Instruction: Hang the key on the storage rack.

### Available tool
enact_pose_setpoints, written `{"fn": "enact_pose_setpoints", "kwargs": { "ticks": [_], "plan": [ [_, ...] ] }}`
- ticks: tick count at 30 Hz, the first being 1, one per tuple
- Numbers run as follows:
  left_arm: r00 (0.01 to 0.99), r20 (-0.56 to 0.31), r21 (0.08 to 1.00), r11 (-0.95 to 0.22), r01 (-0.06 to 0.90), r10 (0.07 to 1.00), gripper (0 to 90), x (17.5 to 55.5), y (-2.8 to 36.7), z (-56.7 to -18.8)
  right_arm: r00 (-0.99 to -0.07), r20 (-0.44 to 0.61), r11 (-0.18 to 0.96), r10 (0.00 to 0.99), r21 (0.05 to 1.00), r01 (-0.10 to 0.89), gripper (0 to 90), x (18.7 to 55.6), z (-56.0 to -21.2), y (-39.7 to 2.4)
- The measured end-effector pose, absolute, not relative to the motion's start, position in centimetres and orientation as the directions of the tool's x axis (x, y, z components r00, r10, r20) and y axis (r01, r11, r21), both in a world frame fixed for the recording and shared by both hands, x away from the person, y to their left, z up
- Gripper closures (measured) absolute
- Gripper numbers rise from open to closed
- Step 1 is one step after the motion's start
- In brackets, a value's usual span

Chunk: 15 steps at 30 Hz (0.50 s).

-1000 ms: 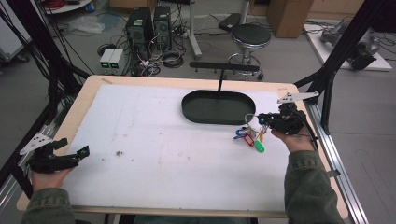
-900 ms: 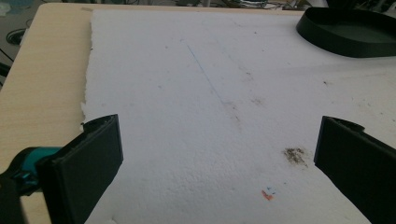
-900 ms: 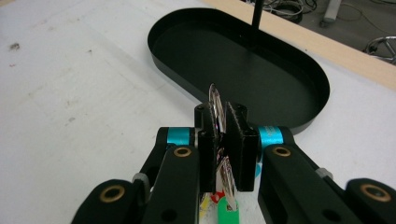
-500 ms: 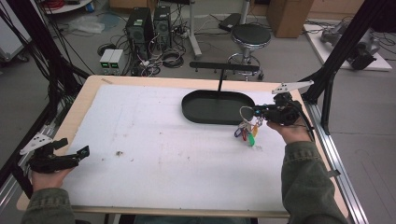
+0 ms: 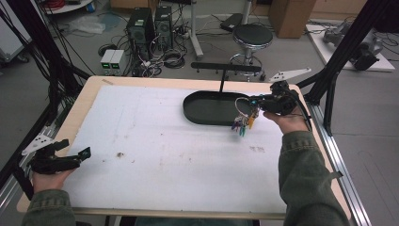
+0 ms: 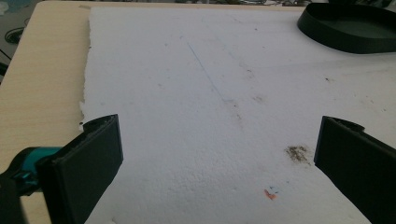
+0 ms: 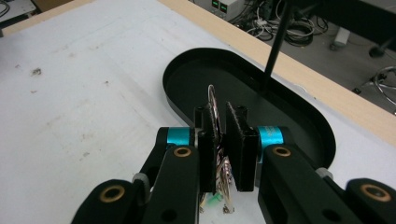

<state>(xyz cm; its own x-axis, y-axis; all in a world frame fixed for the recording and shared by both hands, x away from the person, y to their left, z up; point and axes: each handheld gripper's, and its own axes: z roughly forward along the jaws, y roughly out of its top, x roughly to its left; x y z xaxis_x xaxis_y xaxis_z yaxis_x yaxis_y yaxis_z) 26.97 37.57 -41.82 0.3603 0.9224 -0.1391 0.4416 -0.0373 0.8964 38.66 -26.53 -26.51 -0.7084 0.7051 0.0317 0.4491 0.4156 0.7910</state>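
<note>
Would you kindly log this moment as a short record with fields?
Setting: white table with a black oval tray that has an upright stand.
Right gripper: shut on a wire ring hung with coloured tags, lifted above the table at the tray's near right end.
Tags: dangling below the gripper, off the surface.
Left gripper: open, fingers apart with nothing between them, at the table's near left corner.
Tray contents: none visible.
</note>
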Motion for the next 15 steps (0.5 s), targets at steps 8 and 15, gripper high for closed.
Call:
{"fn": "enact_pose_setpoints", "kwargs": {
  "ticks": [8, 15],
  "plan": [
    [0.357, -0.140, 0.897, -0.034, 0.441, 0.924, 1.7, 27.0, 37.6, -41.8, -0.728, 0.031, 0.436, 0.685, 0.783, 0.443, 83.1, 40.0, -25.9, -25.1],
    [0.358, -0.139, 0.896, -0.037, 0.443, 0.923, 1.7, 27.0, 37.6, -41.8, -0.733, 0.044, 0.427, 0.679, 0.788, 0.443, 83.1, 40.8, -25.5, -24.3]
  ]
}}
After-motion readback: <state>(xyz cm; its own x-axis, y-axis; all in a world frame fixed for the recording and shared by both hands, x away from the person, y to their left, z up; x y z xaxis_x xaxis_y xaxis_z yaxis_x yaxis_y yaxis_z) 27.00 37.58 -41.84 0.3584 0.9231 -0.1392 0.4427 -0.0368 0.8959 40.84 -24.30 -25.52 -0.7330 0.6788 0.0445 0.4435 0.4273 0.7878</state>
